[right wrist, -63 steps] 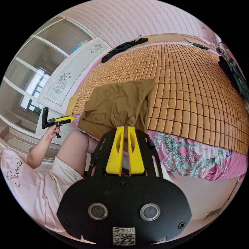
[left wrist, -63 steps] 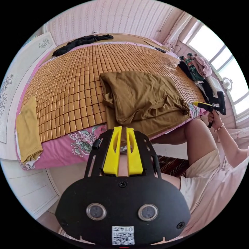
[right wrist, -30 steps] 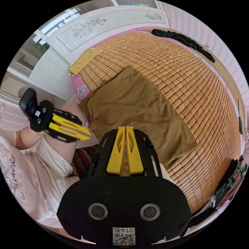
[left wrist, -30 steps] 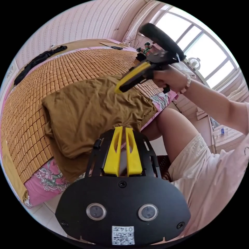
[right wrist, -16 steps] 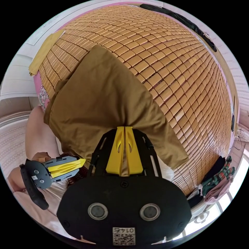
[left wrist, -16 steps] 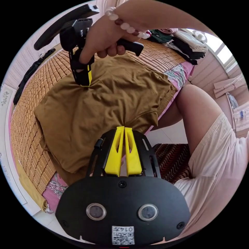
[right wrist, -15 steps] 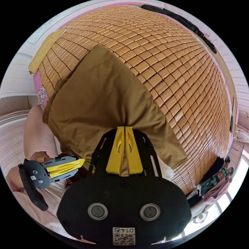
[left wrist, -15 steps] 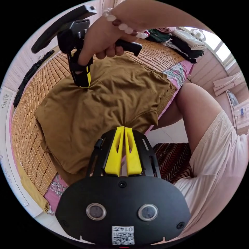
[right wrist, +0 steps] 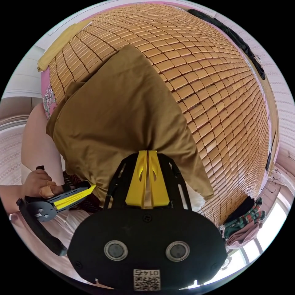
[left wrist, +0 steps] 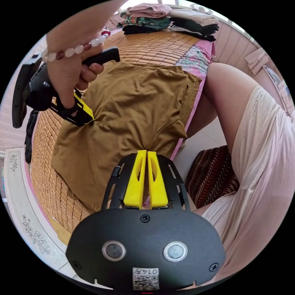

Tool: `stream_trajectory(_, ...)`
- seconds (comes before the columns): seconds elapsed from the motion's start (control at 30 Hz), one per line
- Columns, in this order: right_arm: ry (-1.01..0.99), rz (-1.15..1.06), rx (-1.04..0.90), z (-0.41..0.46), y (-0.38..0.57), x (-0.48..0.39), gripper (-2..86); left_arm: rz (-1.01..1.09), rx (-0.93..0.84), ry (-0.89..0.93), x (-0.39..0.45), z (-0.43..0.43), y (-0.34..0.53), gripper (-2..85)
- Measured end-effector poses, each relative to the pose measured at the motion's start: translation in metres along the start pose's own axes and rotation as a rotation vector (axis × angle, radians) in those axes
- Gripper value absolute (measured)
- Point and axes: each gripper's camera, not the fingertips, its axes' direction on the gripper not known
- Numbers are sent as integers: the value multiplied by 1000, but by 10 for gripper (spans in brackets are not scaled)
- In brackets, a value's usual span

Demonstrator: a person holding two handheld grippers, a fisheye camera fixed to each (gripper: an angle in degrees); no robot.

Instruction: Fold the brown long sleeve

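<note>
Between both grippers: brown long sleeve point(left wrist: 129, 101); left gripper point(left wrist: 147, 153), right gripper point(right wrist: 148, 153) each clenched on fabric. Risk: uneven pull bunches fold.

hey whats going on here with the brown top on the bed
A person is folding a brown long sleeve on a bed covered by a bamboo mat. The left gripper is shut on the garment's edge near the side of the bed, and the right gripper is shut on a bunched part farther in. The garment lies partly folded, with a stack of folded clothes at the mat's end.
</note>
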Motion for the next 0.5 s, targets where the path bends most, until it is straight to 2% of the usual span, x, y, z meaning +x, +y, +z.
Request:
stream_trajectory(0.2,-136,-80,-115,-3,-9,23,-10,-1,4,10,2,0,-3,-8)
stream_trajectory(0.23,-141,-88,-73,-12,-8,28,-10,-5,8,9,2,1,-3,-8)
stream_trajectory(0.33,-99,-40,8,-26,-10,47,-9,-28,15,14,2,1,-2,-9)
stream_trajectory(0.43,-4,-49,-77,4,-14,53,-8,-38,25,15,3,2,0,-9)
stream_trajectory(0.5,4,-19,-55,15,-9,56,-8,-46,27,20,2,2,2,-9)
